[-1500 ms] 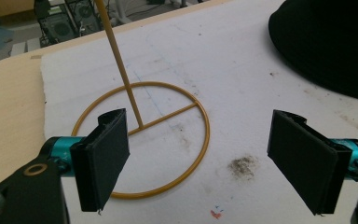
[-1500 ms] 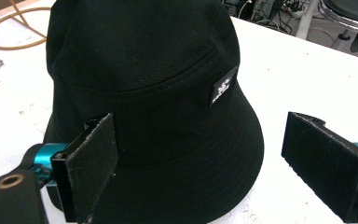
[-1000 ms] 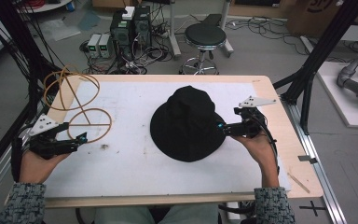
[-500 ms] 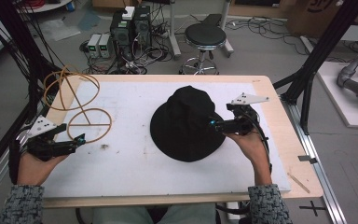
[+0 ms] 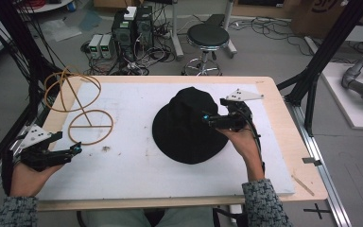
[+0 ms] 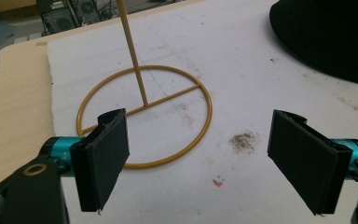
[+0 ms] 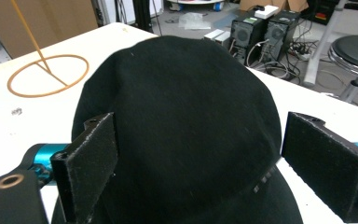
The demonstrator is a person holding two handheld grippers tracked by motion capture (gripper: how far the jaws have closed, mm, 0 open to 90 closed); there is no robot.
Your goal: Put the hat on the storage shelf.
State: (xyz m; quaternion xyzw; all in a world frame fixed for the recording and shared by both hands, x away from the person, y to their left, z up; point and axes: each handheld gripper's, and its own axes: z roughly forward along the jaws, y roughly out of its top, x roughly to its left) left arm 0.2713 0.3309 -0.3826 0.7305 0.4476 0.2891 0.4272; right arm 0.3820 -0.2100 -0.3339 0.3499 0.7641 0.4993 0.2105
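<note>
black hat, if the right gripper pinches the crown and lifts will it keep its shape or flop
The black hat looks like soft cloth, so the crown would probably crumple between the open right gripper jaws. Its wide brim lies flat on the white mat and would likely droop. It seems light, unlikely to slip from the padded jaws.

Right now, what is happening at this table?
A person holds a gripper in each hand. The right gripper is at the crown of a black hat on the white mat, jaws open around it, not closed. The left gripper waits open near a gold wire stand.
</note>
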